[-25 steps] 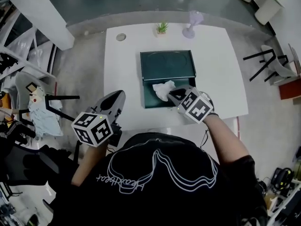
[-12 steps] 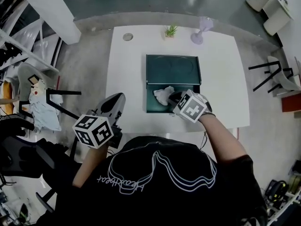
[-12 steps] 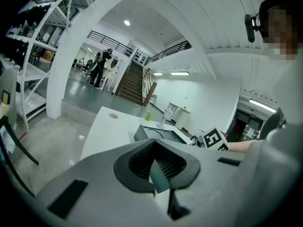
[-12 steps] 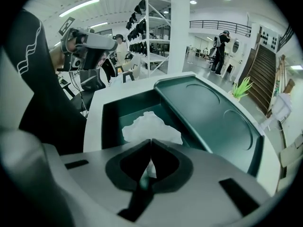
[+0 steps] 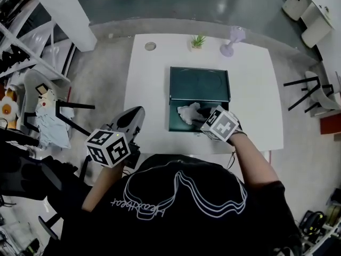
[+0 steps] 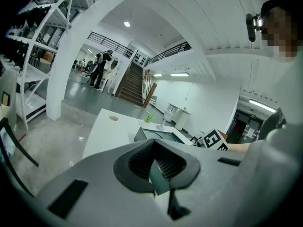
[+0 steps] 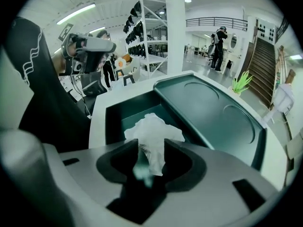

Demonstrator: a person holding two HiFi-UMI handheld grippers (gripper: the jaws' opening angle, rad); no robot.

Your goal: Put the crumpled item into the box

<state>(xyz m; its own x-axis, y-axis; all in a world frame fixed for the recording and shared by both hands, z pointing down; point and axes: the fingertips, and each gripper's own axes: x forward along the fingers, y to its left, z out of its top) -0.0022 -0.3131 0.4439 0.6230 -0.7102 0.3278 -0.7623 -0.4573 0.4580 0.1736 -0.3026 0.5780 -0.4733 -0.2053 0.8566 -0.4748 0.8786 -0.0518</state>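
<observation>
A crumpled white paper [image 5: 189,112] hangs over the open lower half of a dark green box [image 5: 177,126] on the white table [image 5: 149,89]. The box's lid [image 5: 200,84] lies flat behind it. My right gripper [image 5: 201,120] is at the box's near right edge and its jaws are opening. In the right gripper view the paper [image 7: 152,136] still sits between the parted jaws of the right gripper [image 7: 150,162], with a gap beside it. My left gripper [image 5: 133,116] hovers off the table's left front corner, and in its own view the left gripper [image 6: 156,167] is shut and empty.
A small potted plant [image 5: 197,40], a pale purple stand [image 5: 230,41] and a round disc [image 5: 150,46] sit at the table's far edge. Chairs stand at the left [image 5: 48,111] and right [image 5: 314,95] of the table. A white pillar [image 5: 64,9] rises at the back left.
The right gripper has carried the paper down and nearer, over the box's lower half, and its jaws have parted. The left gripper has stayed where it was.
</observation>
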